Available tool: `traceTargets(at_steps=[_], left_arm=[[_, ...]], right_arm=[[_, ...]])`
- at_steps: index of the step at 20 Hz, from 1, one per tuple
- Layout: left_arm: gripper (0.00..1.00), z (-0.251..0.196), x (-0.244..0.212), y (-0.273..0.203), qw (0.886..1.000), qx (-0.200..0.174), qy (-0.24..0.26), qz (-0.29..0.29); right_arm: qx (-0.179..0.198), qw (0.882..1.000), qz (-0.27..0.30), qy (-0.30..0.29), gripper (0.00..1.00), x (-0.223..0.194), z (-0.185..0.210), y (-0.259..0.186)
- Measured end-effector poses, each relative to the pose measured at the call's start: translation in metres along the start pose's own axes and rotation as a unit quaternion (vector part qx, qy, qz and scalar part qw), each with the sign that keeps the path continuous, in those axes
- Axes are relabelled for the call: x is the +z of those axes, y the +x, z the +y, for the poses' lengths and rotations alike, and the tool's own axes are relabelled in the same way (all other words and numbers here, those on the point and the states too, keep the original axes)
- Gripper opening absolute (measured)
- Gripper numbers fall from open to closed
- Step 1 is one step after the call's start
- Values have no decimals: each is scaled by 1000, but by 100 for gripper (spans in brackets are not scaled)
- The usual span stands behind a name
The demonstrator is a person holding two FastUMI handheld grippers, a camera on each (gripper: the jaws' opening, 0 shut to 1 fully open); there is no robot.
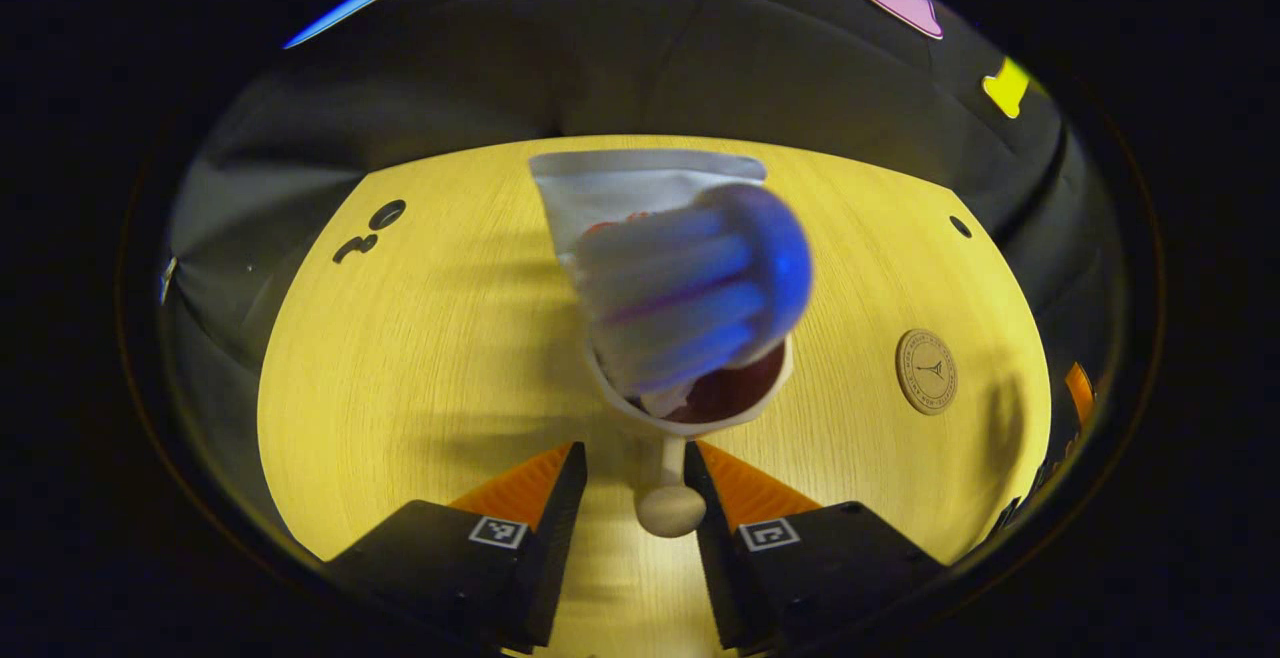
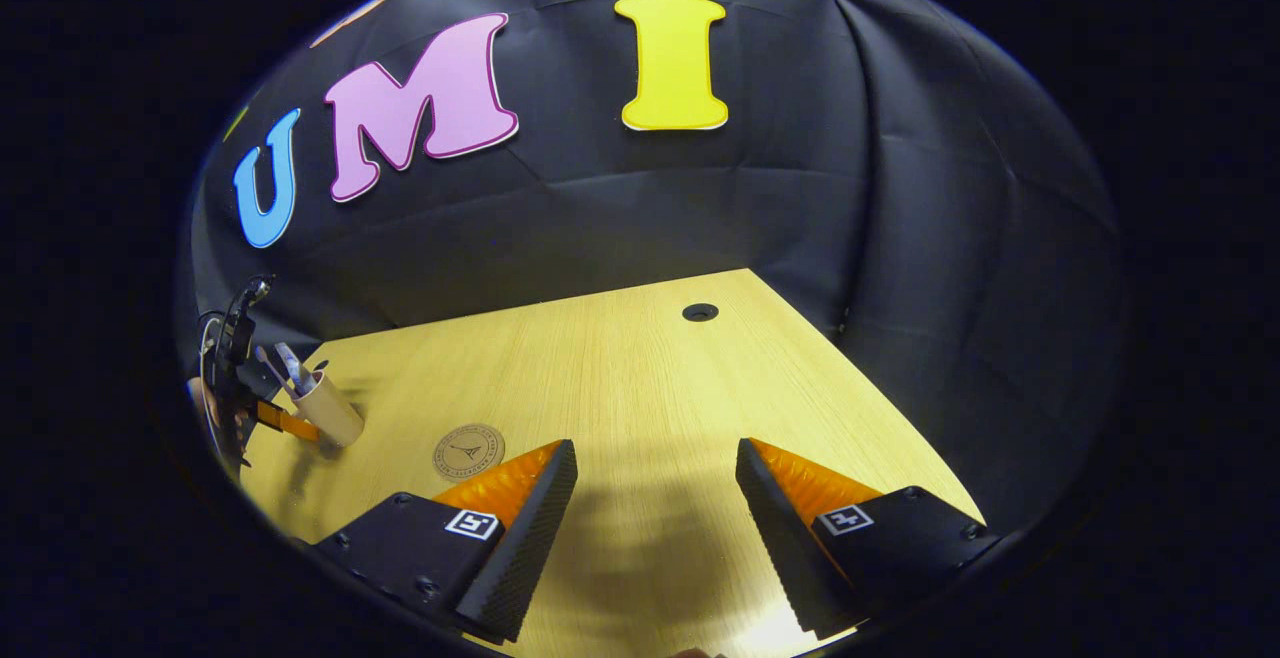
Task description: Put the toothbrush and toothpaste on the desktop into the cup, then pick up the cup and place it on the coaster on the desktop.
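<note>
A cream cup (image 1: 712, 422) leans toward me in the left gripper view, its dark inside showing. The blue-headed toothbrush (image 1: 700, 288) and the white toothpaste tube (image 1: 620, 188) stand in it. The cup's handle (image 1: 671, 498) runs back between the fingers of my left gripper (image 1: 635, 458), which is shut on it. In the right gripper view the same cup (image 2: 330, 410) hangs tilted at the far left, with the left gripper's orange finger (image 2: 285, 423) against it. The round brown coaster (image 1: 926, 371) lies to the cup's right, and in the right gripper view the coaster (image 2: 468, 452) is just ahead of my open right gripper (image 2: 657, 458).
The light wooden desktop (image 2: 640, 378) has cable holes (image 1: 388, 214) (image 2: 700, 312) near its back edge. Black cloth walls close in behind and on both sides. A hand (image 2: 215, 408) holds the left gripper at the desk's left edge.
</note>
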State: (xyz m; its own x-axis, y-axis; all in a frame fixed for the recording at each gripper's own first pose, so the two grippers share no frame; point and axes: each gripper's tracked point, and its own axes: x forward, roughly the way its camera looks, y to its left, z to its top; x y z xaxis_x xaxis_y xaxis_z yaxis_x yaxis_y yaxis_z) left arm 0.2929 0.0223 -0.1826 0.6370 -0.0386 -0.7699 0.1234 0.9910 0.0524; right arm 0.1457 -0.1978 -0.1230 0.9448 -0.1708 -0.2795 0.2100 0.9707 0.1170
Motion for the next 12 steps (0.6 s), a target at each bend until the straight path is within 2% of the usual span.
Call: traceTargets(at_steps=[3,5,6,8,9,11,12], left_arm=[[46,-8,0,0,1000,-9,6,10],[39,-10,-2,1,1000,-18,8,19],[32,-10,-2,2,1000,-19,13,21],[30,-10,-2,1,999,-19,15,22],[33,-10,-1,1,1000,-17,11,19],[24,-12,-1,0,1000,-14,1,10],[23,-13,0,1,1000,-12,2,5]], right_arm=[[-3,1000,9,8,99,-7,0,-1],[-3,1000,10,8,98,-10,2,-2],[-4,1000,10,6,98,-11,2,-2],[-2,1000,12,2,98,-13,4,-3],[-1,1000,12,0,98,-14,6,-4],[1,1000,13,-3,98,-15,8,-4],[2,1000,14,-5,98,-15,8,-5]])
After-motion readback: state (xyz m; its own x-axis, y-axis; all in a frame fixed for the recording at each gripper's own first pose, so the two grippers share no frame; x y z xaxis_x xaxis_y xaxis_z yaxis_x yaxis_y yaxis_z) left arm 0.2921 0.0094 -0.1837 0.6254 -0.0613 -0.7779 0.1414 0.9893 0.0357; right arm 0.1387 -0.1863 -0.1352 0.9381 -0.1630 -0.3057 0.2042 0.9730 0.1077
